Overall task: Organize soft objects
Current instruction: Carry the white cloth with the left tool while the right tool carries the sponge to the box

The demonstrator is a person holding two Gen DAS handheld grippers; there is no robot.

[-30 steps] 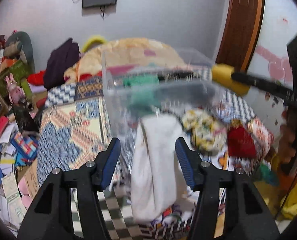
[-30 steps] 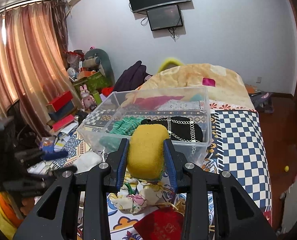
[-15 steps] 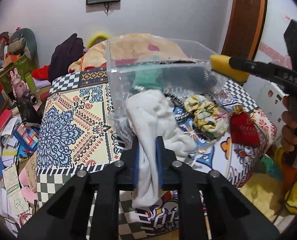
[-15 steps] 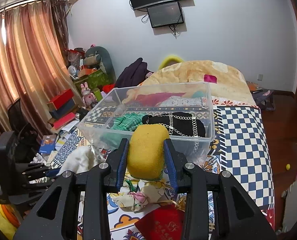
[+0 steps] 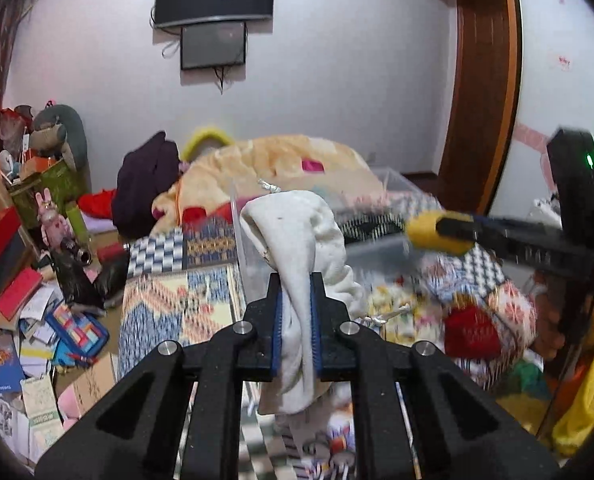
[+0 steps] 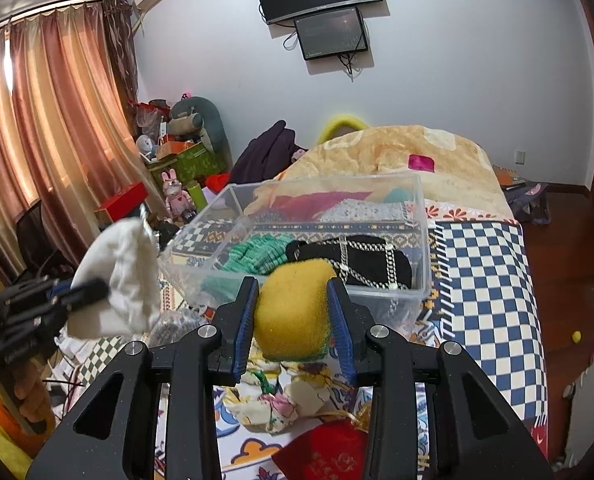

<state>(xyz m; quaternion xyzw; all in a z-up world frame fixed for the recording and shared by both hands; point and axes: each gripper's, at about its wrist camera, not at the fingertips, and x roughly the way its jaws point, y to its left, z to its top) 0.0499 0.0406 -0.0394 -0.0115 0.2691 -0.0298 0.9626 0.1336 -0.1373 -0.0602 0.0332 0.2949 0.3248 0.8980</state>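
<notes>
Left gripper [image 5: 295,330]: jaws closed tight on a limp white cloth pouch [image 5: 297,248], pinched low so its bulk flops clear above the fingers, held up off the bed beside the clear plastic bin [image 6: 417,216]. Right gripper [image 6: 293,320]: clamped on a yellow sponge [image 6: 293,312], poised at the bin's near wall, likely for dropping in beside the green knit [image 6: 253,256] and black chained bag [image 6: 361,260]. Floral scrunchie [image 6: 273,404] and red pouch [image 6: 325,454] lie unsorted on the bedspread.
</notes>
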